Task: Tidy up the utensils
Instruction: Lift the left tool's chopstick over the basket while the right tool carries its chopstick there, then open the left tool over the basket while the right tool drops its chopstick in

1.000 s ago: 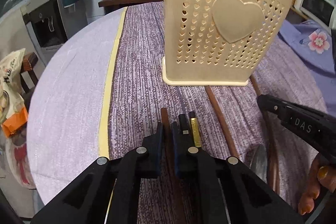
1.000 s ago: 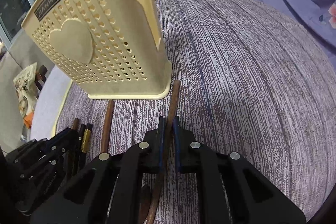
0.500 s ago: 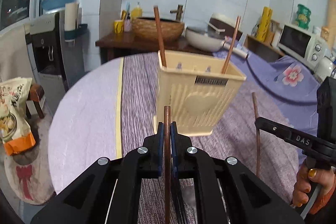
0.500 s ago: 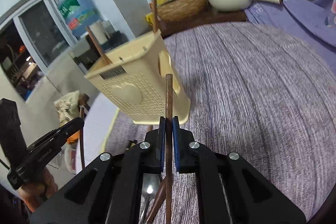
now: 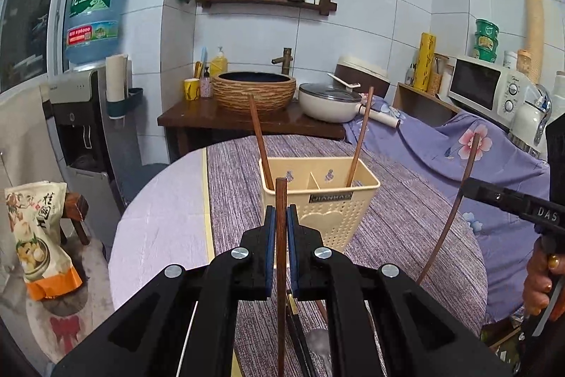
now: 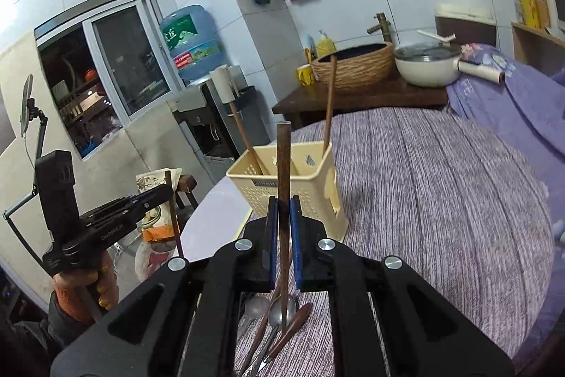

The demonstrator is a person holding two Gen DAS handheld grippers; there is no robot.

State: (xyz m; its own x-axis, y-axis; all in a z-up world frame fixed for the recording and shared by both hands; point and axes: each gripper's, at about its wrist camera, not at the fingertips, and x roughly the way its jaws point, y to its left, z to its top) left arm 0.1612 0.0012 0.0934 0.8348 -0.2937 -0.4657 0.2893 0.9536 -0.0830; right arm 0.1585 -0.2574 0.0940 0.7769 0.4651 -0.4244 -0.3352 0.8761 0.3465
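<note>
A cream perforated utensil holder (image 5: 319, 200) (image 6: 293, 182) stands on the round table's purple cloth, with two brown sticks leaning in its compartments. My left gripper (image 5: 279, 218) is shut on a brown wooden chopstick (image 5: 281, 257), held upright above the table in front of the holder. My right gripper (image 6: 282, 211) is shut on another brown chopstick (image 6: 283, 165), also upright. In the left wrist view the right gripper (image 5: 508, 200) shows at the right edge with its stick (image 5: 455, 200). Several spoons and sticks (image 6: 279, 313) lie on the cloth below.
Behind the table stand a woven basin (image 5: 254, 90) and a white pot (image 5: 330, 103) on a dark counter. A water dispenser (image 5: 84, 115) and a snack bag (image 5: 39, 235) are at the left. A microwave (image 5: 491, 90) sits at the right above a floral cloth.
Both grippers have risen from the table, each carrying its chopstick and tilting it upright. The holder now looks farther away and lower.
</note>
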